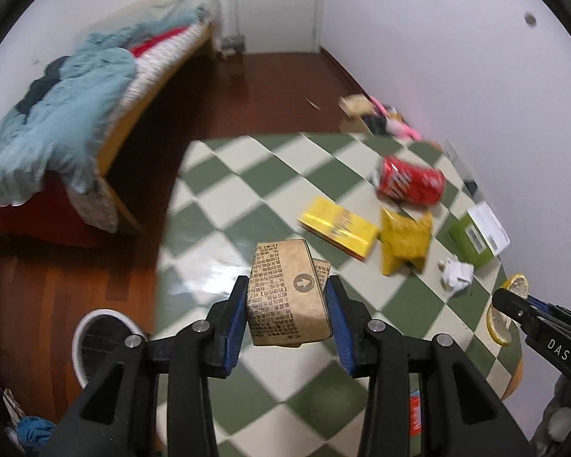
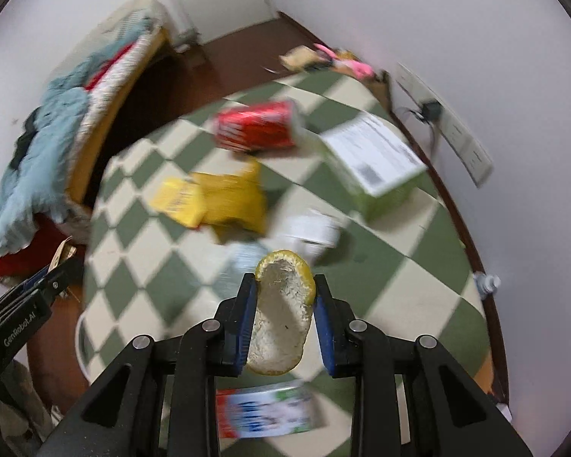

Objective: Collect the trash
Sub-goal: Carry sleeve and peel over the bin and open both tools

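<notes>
Nearby, red can (image 1: 411, 186) beside yellow packets (image 1: 338, 226).

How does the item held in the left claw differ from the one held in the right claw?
The left claw holds a brown cardboard box; the right claw holds a curved piece of citrus peel. The box is flat-sided and printed with dark text and an arrow; the peel is rounded, yellow at the rim and pale inside. Both are gripped between blue pads above the green-and-cream checked table.
</notes>
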{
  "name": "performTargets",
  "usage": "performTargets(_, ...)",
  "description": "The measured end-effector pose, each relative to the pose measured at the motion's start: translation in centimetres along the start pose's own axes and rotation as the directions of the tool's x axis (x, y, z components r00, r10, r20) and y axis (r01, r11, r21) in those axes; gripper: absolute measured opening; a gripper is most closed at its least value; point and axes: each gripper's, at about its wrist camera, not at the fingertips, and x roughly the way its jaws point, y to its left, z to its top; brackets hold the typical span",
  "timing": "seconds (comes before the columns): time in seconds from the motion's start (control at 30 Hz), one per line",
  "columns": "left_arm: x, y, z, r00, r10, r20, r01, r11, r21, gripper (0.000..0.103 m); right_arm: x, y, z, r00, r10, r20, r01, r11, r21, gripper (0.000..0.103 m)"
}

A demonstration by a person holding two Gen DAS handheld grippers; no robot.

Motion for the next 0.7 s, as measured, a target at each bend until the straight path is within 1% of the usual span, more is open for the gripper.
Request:
performTargets(0.2, -4.8, 7.8, -0.2, 0.996, 0.063, 0.063, -0.059, 0.996, -0.072, 0.037, -1.9, 8.6, 0.2, 0.993, 0.117, 0.017, -0.114, 0.988, -0.101, 0.030)
performTargets(0.3, -6.4, 12.2, -1.0, 0.993, 0.097, 0.069, -0.088, 0.989, -0.119, 0.037, -1.9, 13.8, -0.1, 0.983, 0.181, 0.001, -0.179, 0.971, -0.162, 0.030)
performTargets(0.37, -6.9, 15.2, -1.9, 0.992, 0.115, 0.060, -0.104, 0.982, -0.157, 0.037, -1.2, 17.6, -0.6, 0.974, 0.226, -0.028, -0.227, 0.953, -0.199, 0.030)
performTargets(0.43, -7.0, 18.4, -3.3, 0.990, 0.138, 0.040, -0.127, 0.972, -0.198, 0.037, -0.1, 21.9, -1.7, 0.963, 0.260, -0.065, -0.268, 0.932, -0.245, 0.030)
performTargets(0.57, -5.2, 25.5, -6.9, 0.986, 0.158, -0.055, -0.167, 0.940, -0.297, 0.037, 3.6, 29.6, -4.9, 0.939, 0.297, -0.173, -0.338, 0.891, -0.303, 0.030)
performTargets(0.7, -1.9, 32.3, -11.0, 0.978, 0.128, -0.164, -0.185, 0.896, -0.404, 0.037, 8.9, 37.1, -8.9, 0.912, 0.284, -0.295, -0.381, 0.854, -0.355, 0.030)
